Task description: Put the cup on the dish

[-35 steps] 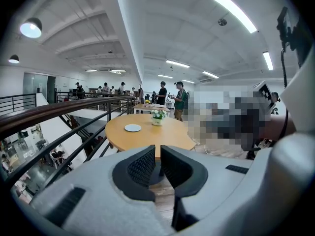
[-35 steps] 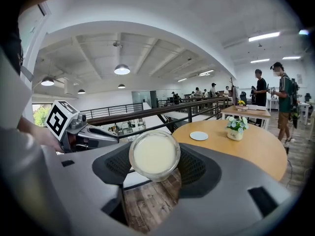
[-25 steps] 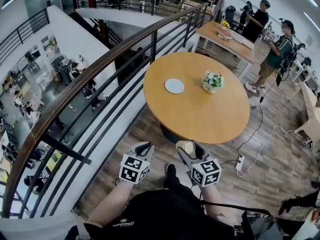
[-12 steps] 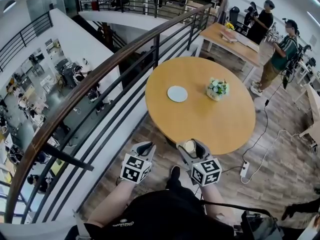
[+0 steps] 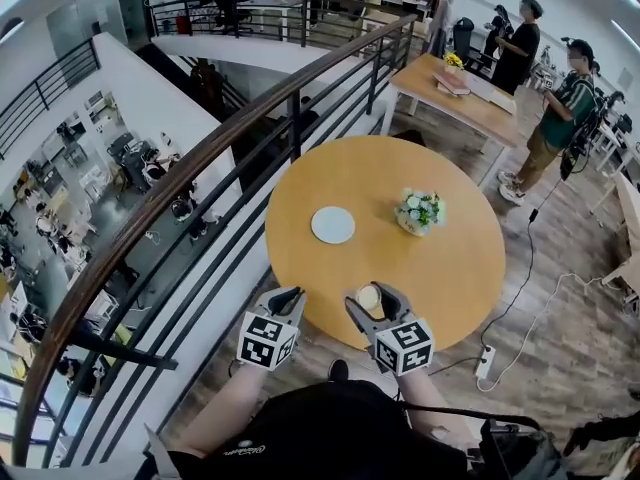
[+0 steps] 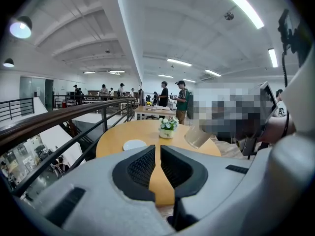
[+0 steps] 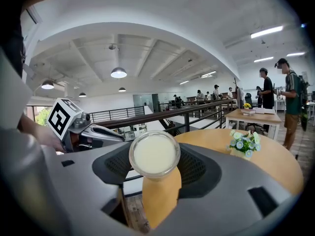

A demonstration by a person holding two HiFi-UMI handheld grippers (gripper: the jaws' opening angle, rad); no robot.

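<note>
A clear cup [image 5: 369,298] of pale milky liquid sits between the pads of my right gripper [image 5: 371,292], which is shut on it, upright, just over the near edge of the round wooden table [image 5: 450,268]. From the right gripper view the cup [image 7: 154,155] fills the space between the jaws. The white dish [image 5: 332,225] lies on the table, further in and a little left of the cup. My left gripper [image 5: 290,297] hangs beside the right one at the table's near left edge. Its pads [image 6: 147,163] are together, with nothing held. The dish [image 6: 134,144] lies ahead of the left gripper.
A small pot of flowers [image 5: 420,211] stands on the table to the right of the dish. A dark handrail with bars [image 5: 200,198] runs along the left over an open drop. A rectangular table [image 5: 470,93] and people [image 5: 560,98] stand beyond. A power strip [image 5: 486,361] lies on the floor.
Both grippers have moved forward to the table's near edge, the cup still held in the right one. The table and dish now appear closer.
</note>
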